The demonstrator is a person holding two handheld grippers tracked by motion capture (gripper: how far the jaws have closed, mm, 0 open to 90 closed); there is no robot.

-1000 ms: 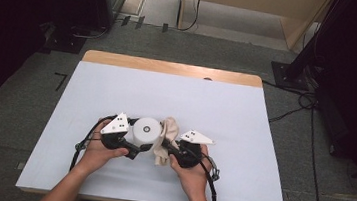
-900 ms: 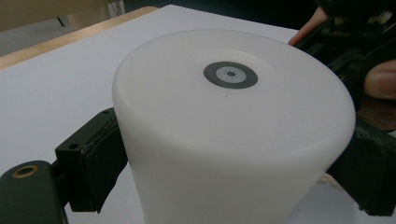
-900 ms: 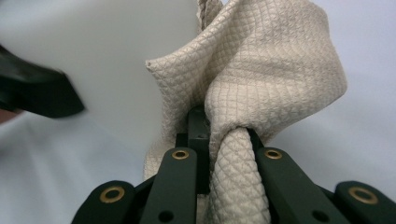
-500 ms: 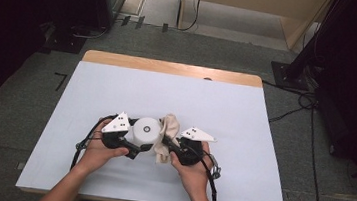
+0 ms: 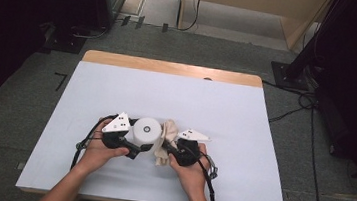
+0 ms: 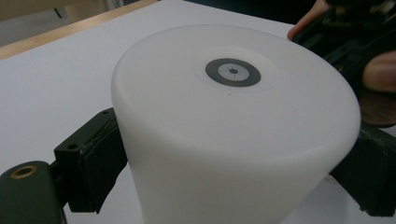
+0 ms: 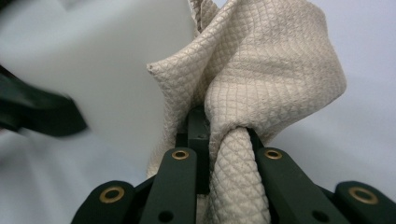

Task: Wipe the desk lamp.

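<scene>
A white upside-down cup (image 5: 145,132) with a grey ring mark on its base stands near the table's front edge. My left gripper (image 5: 137,148) is shut on the cup (image 6: 233,130), one black pad on each side of its wall. A beige waffle-weave cloth (image 5: 165,147) hangs bunched against the cup's right side. My right gripper (image 5: 171,152) is shut on the cloth (image 7: 261,88), which is pinched between its jaws and folds upward against the white cup (image 7: 98,60).
The white table top (image 5: 206,108) has a wooden strip (image 5: 170,68) along its far edge. Dark equipment stands and cables (image 5: 297,103) lie on the grey floor to the right and at the back left.
</scene>
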